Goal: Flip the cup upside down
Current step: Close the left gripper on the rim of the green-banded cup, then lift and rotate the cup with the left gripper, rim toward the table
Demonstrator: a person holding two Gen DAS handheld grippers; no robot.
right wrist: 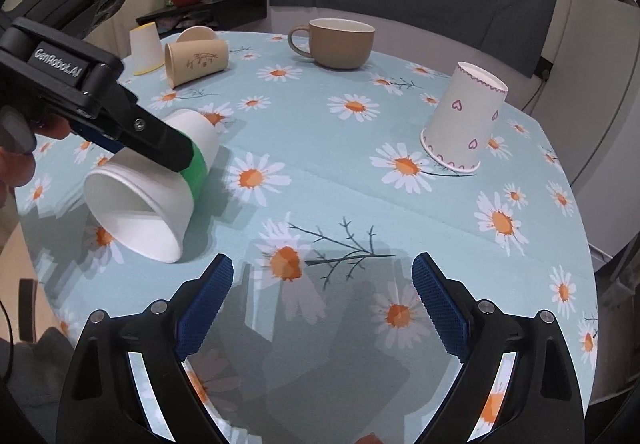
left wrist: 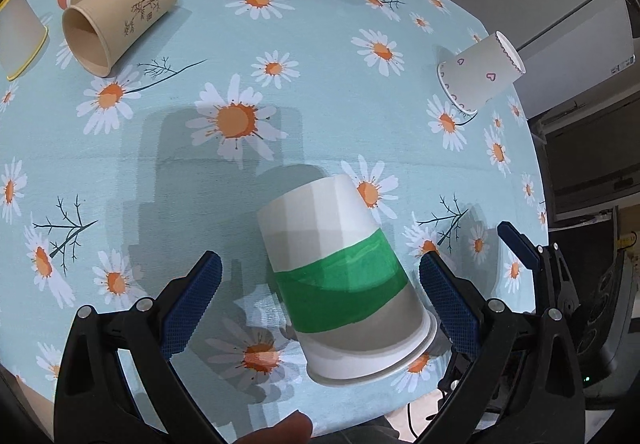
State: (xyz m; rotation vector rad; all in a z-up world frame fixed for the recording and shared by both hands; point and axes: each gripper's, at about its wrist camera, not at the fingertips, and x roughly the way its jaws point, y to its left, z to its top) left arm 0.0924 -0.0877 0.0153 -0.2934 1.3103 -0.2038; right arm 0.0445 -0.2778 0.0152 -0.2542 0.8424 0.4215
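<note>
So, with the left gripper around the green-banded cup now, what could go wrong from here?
1. The green-banded paper cup lies tilted between the open fingers of the left gripper; closing hard may crush its thin wall.
2. It sits near the table edge, so a slip could send it off.
3. The right gripper hovers nearby; the cup's wide mouth might hit it during the flip.

White paper cup (left wrist: 340, 276) with a green band, tilted on its side on the daisy-print tablecloth (left wrist: 200, 171)
</note>
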